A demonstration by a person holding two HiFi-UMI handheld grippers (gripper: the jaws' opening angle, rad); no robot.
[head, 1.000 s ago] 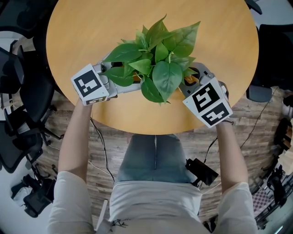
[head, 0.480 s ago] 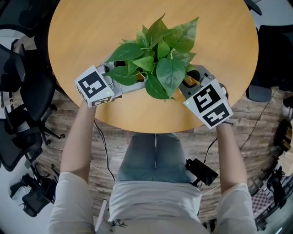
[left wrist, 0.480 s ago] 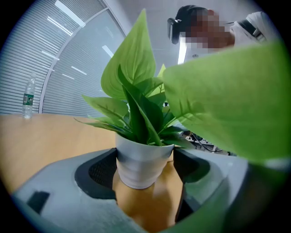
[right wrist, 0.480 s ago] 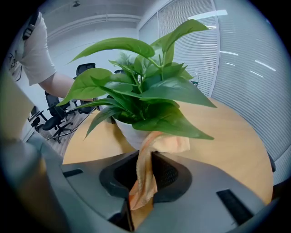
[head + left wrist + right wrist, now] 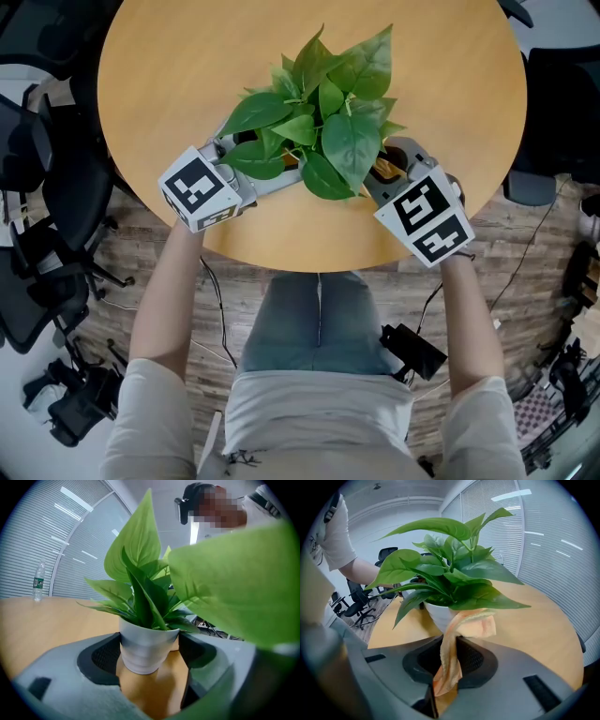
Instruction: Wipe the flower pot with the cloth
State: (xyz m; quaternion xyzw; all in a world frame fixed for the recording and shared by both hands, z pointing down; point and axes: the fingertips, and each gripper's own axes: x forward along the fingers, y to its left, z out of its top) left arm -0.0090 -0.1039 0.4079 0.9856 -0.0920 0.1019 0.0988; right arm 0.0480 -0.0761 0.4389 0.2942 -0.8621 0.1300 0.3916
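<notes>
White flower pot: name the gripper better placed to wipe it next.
Right. The right gripper is shut on the orange cloth, which drapes against the white ribbed flower pot; the left gripper clamps the pot and carries no cloth.

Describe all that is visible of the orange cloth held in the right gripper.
The light orange cloth looks like thin, soft fabric, gathered into a wrinkled strip. Its lower part is pinched between the closed jaws of the right gripper. From there it runs up toward the white flower pot, where its upper end folds over and seems to rest against the pot's side, just under the green leaves.
</notes>
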